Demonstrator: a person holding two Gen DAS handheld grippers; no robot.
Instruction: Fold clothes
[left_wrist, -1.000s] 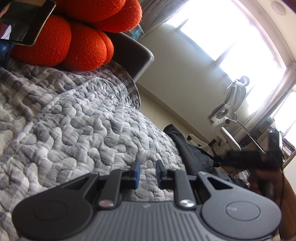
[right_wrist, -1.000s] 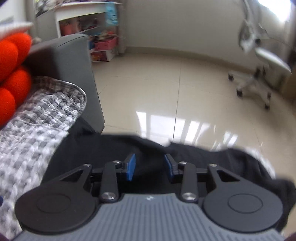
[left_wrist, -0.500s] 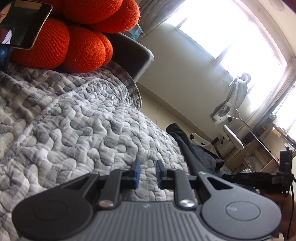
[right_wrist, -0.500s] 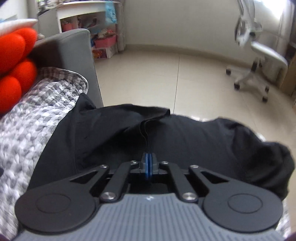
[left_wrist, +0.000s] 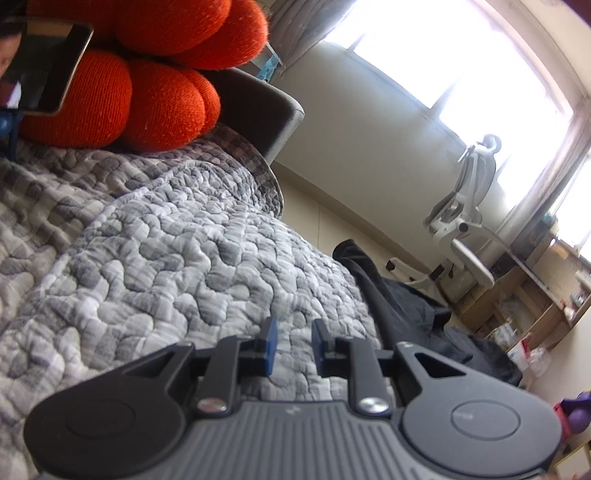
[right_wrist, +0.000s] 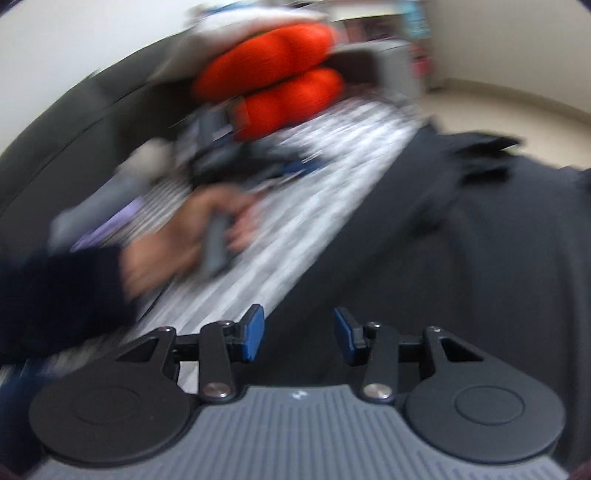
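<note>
A black garment (right_wrist: 480, 240) lies over the right side of the grey quilted blanket (left_wrist: 166, 258), draping off its edge; it also shows in the left wrist view (left_wrist: 406, 306). My right gripper (right_wrist: 299, 338) is open and empty just above the garment's near left edge. My left gripper (left_wrist: 291, 345) is open with a narrow gap, empty, low over the blanket to the left of the garment. The right wrist view is motion-blurred and shows the hand holding the left gripper (right_wrist: 218, 240).
An orange knot cushion (left_wrist: 129, 92) and a phone (left_wrist: 44, 70) sit at the sofa's far end by the grey armrest (left_wrist: 258, 110). A white office chair (left_wrist: 469, 225) and wooden shelves (left_wrist: 535, 306) stand on the tiled floor beyond.
My right gripper closed on the garment half a second ago, has now opened and swung left toward the sofa. The left gripper has barely moved.
</note>
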